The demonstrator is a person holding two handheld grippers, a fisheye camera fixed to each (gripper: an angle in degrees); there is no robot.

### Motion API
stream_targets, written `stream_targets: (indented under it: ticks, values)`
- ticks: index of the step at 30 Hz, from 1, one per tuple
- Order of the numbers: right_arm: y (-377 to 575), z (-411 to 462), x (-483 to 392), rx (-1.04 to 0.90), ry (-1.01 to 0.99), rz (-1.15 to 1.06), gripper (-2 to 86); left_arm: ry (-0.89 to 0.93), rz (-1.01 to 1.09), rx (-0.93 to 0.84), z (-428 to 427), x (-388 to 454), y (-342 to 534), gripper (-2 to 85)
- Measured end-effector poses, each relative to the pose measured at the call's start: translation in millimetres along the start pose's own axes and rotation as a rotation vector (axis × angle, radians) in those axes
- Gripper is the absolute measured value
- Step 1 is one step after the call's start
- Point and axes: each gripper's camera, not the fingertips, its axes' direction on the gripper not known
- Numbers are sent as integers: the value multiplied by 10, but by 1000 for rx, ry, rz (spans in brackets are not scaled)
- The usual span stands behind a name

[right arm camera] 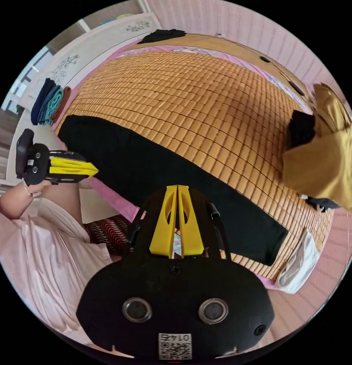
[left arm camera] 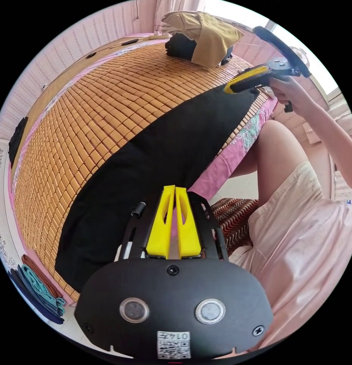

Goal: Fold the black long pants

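One pair of black long pants [left arm camera: 153, 152] lies stretched in a long strip along the near edge of the bamboo mat [left arm camera: 99, 106] on the bed. Two grippers hang above that edge, one at each end of the strip. The left gripper [left arm camera: 175, 189] has its yellow jaws pressed together on nothing, just above the cloth; the right gripper [right arm camera: 177, 188] is clenched empty likewise. A white cloth [right arm camera: 297, 262] at the bed's corner appears in the right gripper view, beyond the mustard garment [right arm camera: 324, 167].
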Motion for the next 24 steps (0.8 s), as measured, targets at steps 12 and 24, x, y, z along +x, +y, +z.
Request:
stream_targets:
  ticks: [12, 24]
  values:
    - [-1612, 994, -1582, -219, 125, -479, -4, -76, 64, -91, 374, 180, -166, -10]
    - [-2086, 1291, -1626, -367, 154, -533, -6, -21, 40, -56, 402, 57, -130, -10]
